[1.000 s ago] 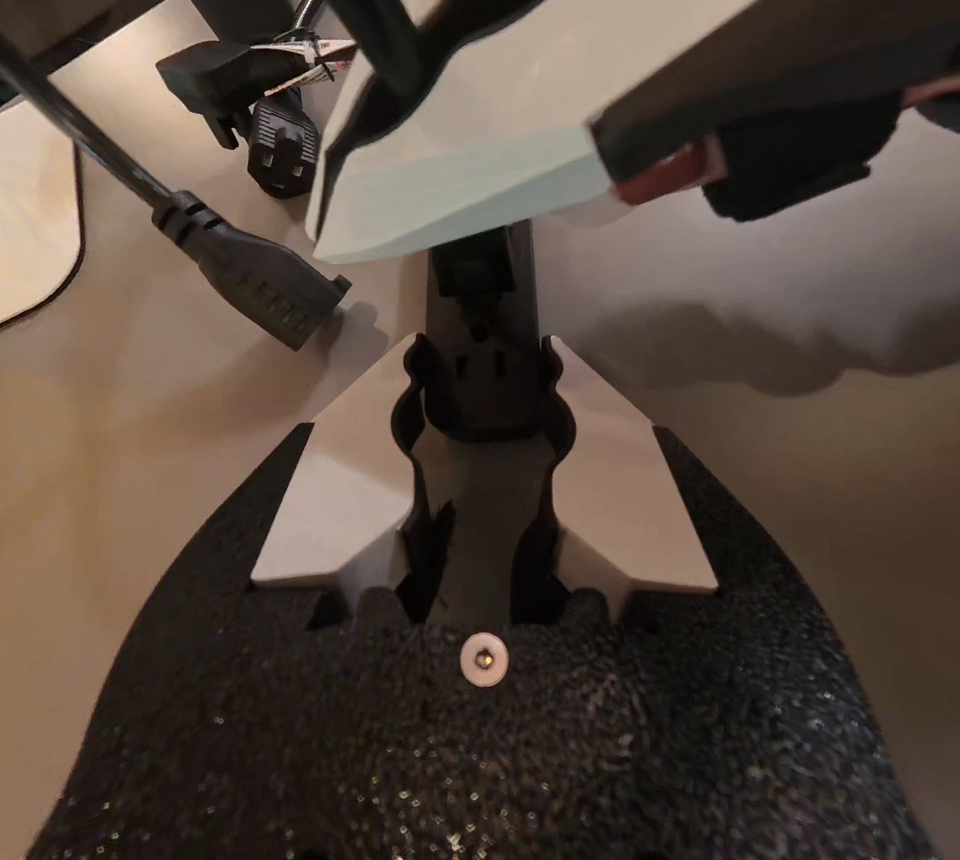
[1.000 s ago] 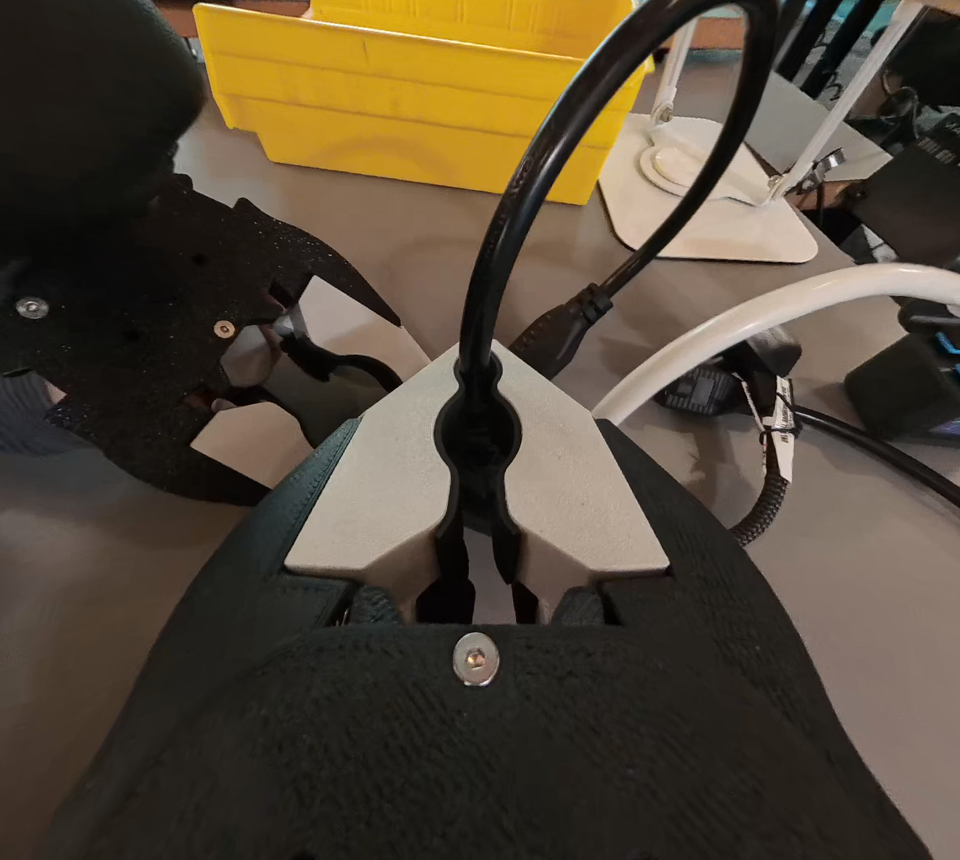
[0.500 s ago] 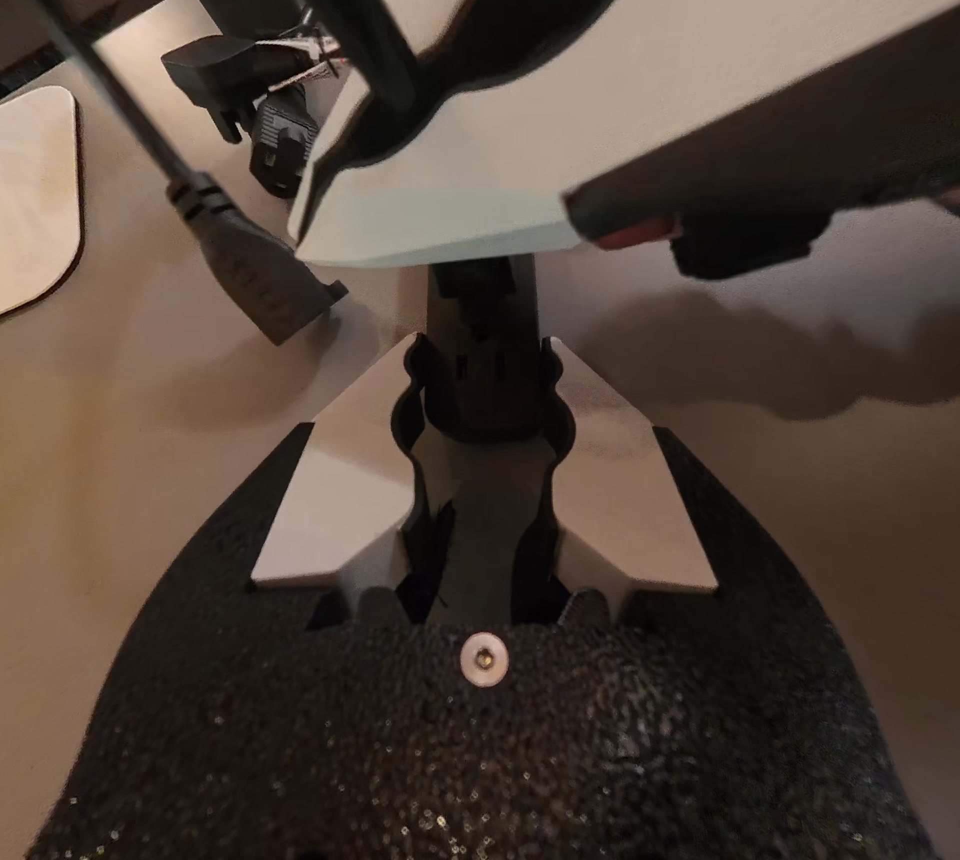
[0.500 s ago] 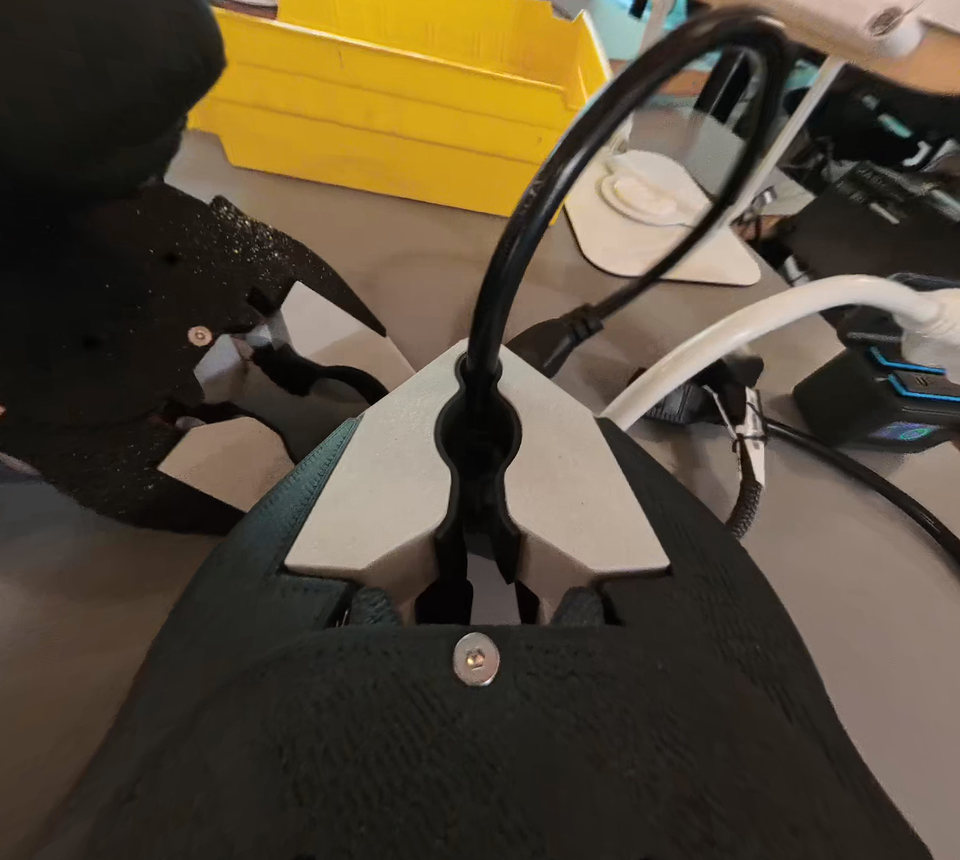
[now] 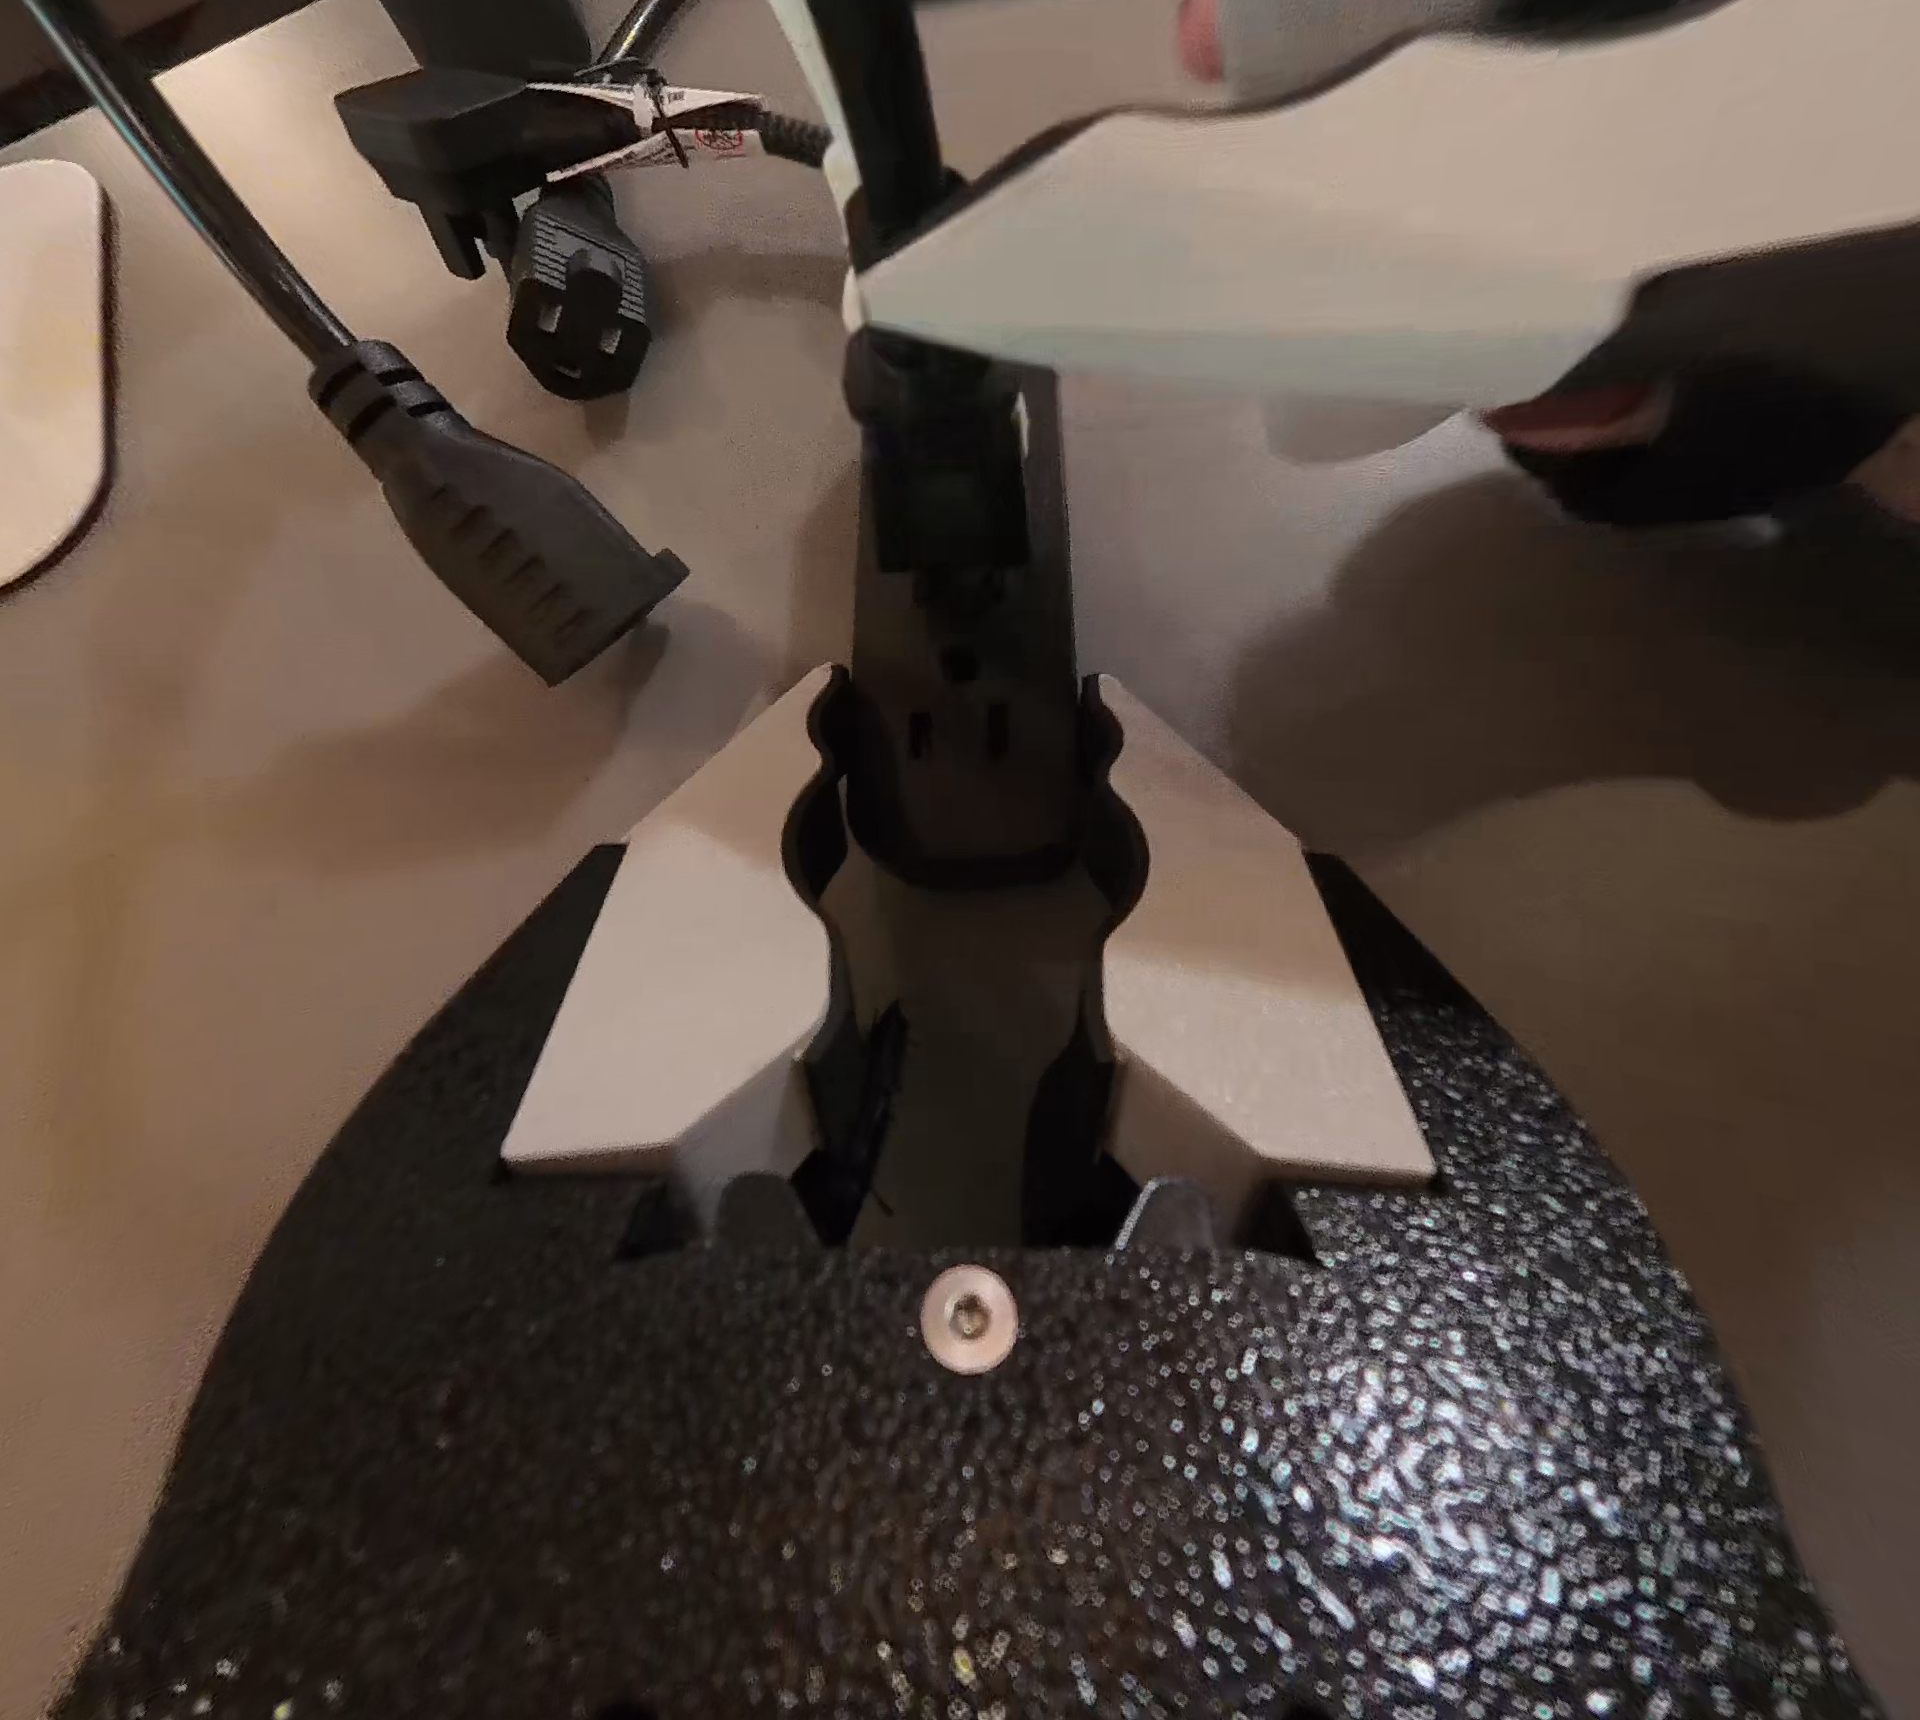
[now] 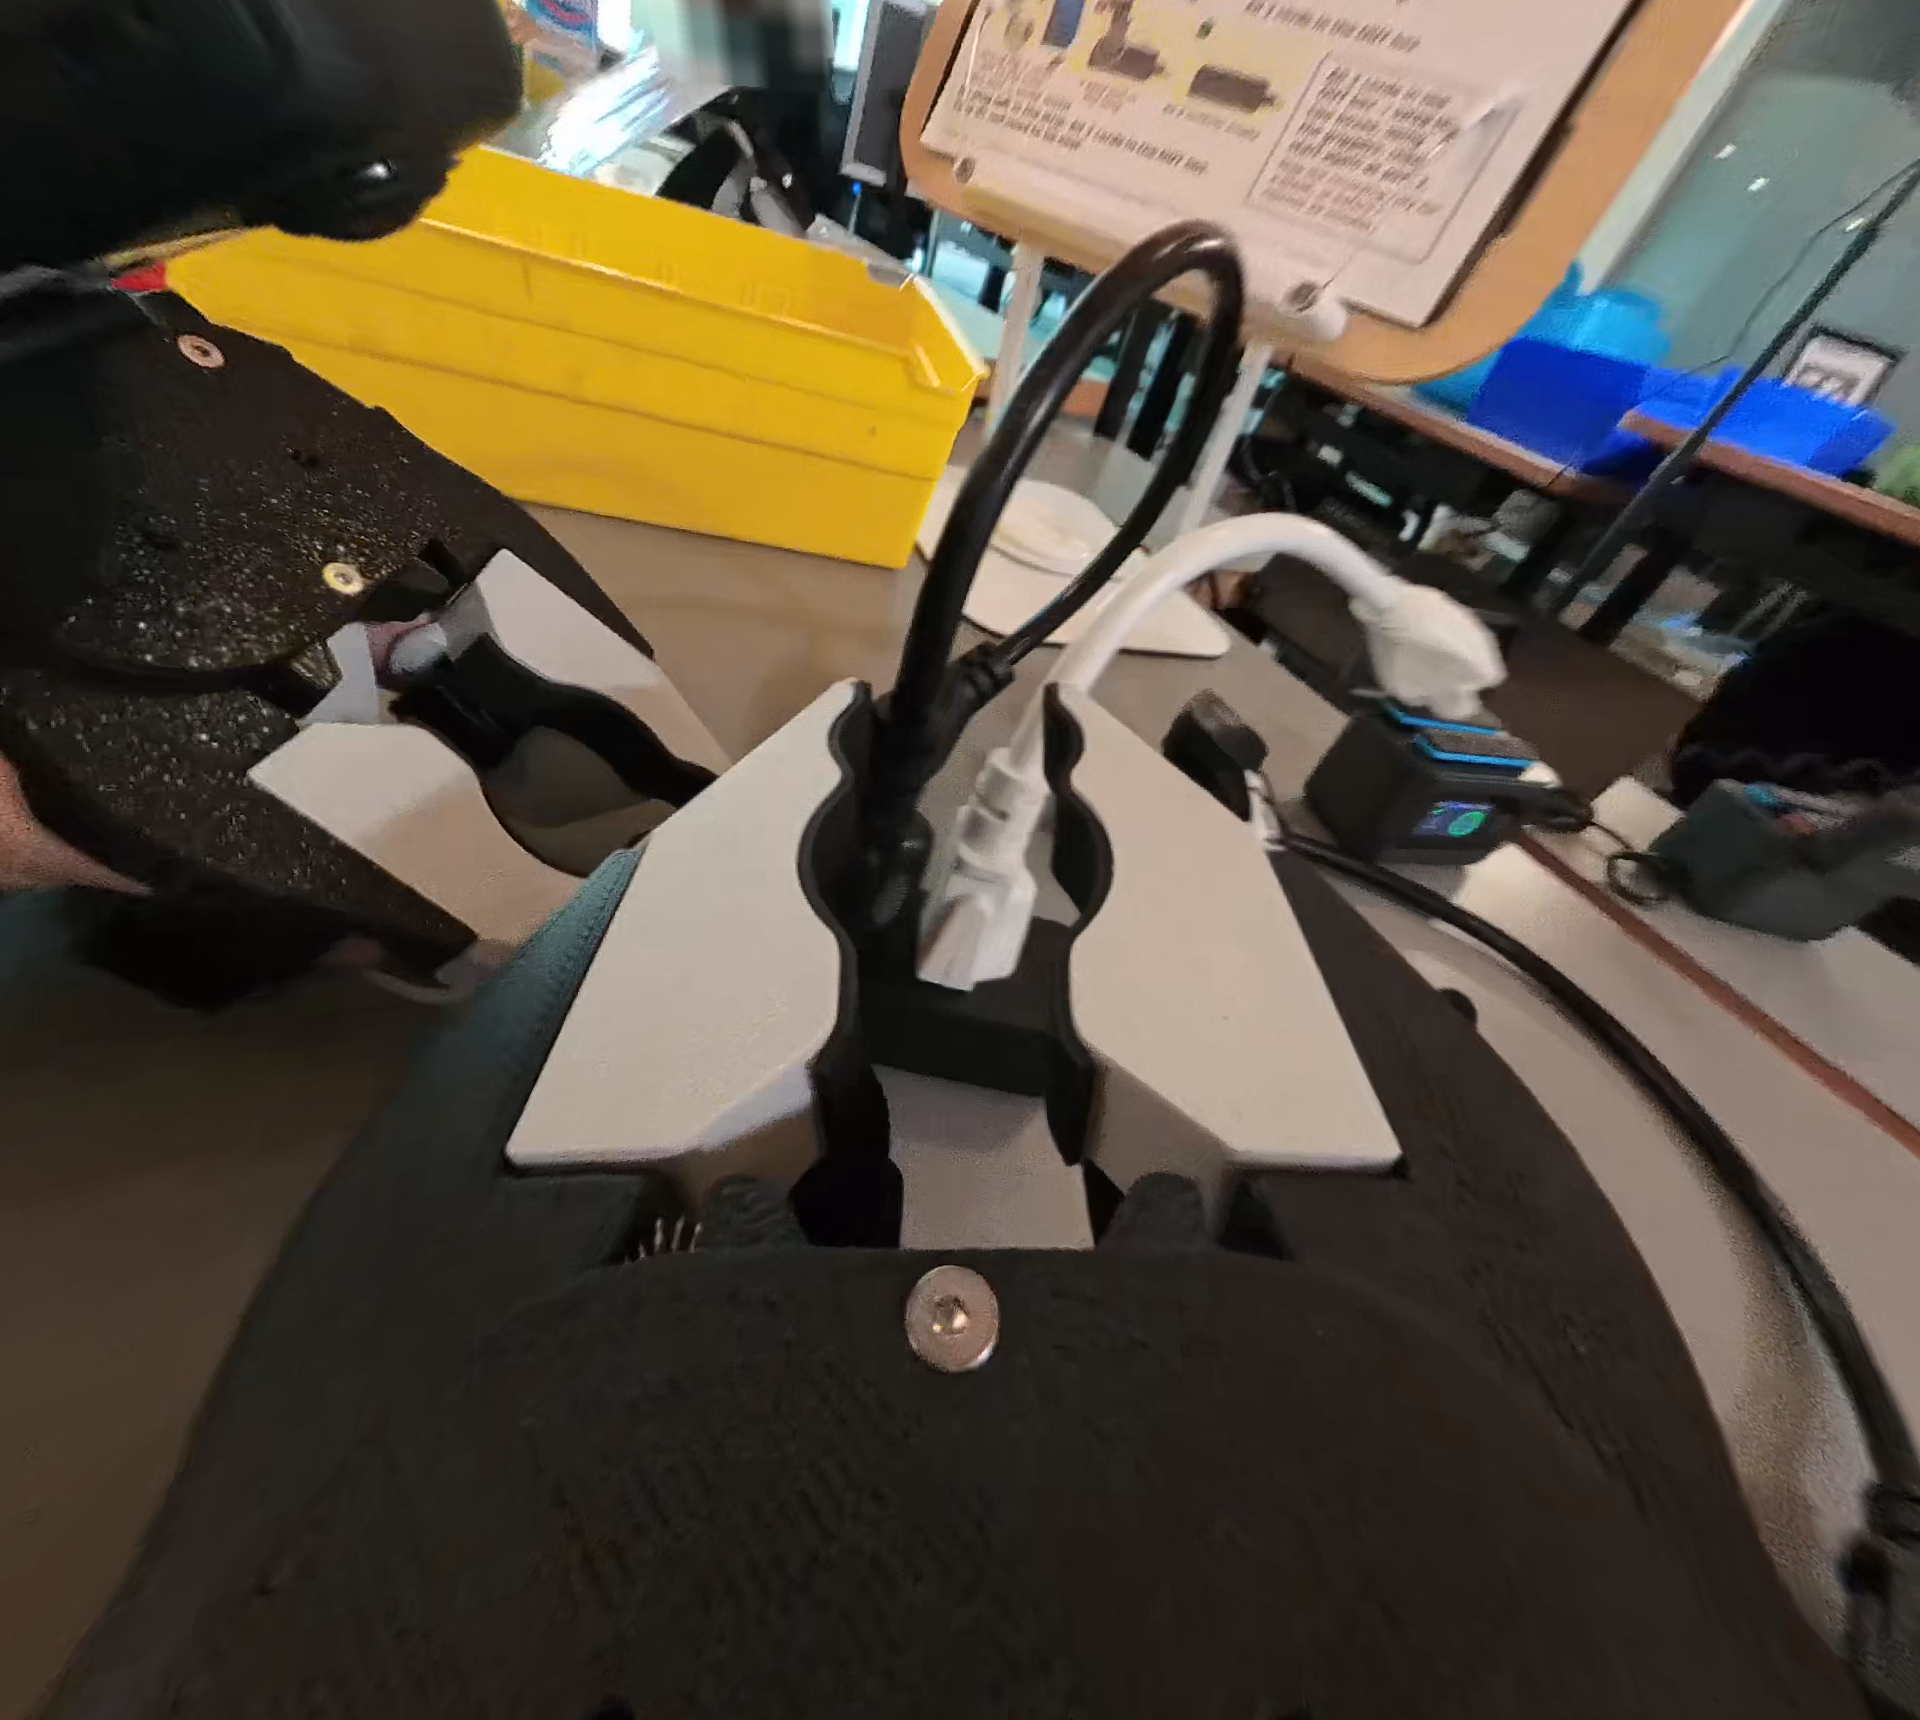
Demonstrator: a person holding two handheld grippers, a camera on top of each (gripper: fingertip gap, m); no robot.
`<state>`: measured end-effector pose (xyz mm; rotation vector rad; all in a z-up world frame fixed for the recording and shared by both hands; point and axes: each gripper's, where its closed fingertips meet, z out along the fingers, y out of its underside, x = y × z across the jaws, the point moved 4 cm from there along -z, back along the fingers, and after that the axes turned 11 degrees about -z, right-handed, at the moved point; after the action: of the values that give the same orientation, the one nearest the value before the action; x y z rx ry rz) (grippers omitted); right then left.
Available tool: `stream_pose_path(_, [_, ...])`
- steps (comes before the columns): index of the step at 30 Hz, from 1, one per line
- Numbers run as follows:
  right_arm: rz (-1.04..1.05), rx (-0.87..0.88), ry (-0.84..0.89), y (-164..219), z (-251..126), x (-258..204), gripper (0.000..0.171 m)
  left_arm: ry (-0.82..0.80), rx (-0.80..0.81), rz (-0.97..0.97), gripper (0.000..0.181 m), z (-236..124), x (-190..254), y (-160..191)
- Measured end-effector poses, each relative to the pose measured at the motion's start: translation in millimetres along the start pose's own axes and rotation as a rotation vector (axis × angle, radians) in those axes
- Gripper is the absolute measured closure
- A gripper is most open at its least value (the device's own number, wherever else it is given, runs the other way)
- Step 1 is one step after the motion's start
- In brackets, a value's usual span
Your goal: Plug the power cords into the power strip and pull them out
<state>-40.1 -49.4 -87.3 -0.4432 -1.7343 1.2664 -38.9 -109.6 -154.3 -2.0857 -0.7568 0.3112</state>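
The left gripper (image 5: 961, 766), with a black speckled plastic body and pale wedge-shaped fingers (image 5: 717, 891), points forward and down, its jaws closed against the two sides of the end of a black power strip (image 5: 961, 631). In the right wrist view it shows at far left (image 6: 488, 766), held by a black-gloved hand (image 6: 208, 29) on top. The right gripper (image 6: 951, 849), with a black textured body and the same pale fingers (image 6: 1195, 943), has its jaws parted, gripping nothing. In the left wrist view it hangs tilted across the top right (image 5: 1195, 257), blurred, with gloved fingers (image 5: 1683, 444) beneath it.
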Motion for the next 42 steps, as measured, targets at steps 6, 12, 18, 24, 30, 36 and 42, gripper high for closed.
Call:
stream_pose_path(6, [-0.114, 0.077, 0.158, -5, -29, 27, 0.171, 0.002, 0.0, 0.009, 0.139, 0, 1, 0])
stream_pose_path(12, [-0.188, 0.03, 0.153, -5, -31, 34, 0.171, 0.002, 0.001, 0.009, 0.138, 0, 1, 0])
stream_pose_path(18, [-0.295, 0.007, 0.193, -6, -30, 27, 0.171, 0.001, 0.002, 0.01, 0.139, 1, 0, 0])
stream_pose_path(24, [-0.518, -0.006, 0.35, -8, -32, 27, 0.171, 0.001, 0.003, 0.013, 0.139, 0, 0, 0])
stream_pose_path(30, [-0.855, -0.019, 0.448, -17, -30, 16, 0.113, 0.001, 0.002, 0.012, 0.139, 1, 0, 0])
stream_pose_path(36, [-0.84, -0.01, 0.46, -18, -32, 17, 0.114, -0.001, 0.003, 0.012, 0.139, 1, 0, -1])
stream_pose_path(42, [-0.626, 0.016, 0.435, -15, -38, 28, 0.171, -0.001, 0.004, 0.014, 0.139, 1, 0, -1])
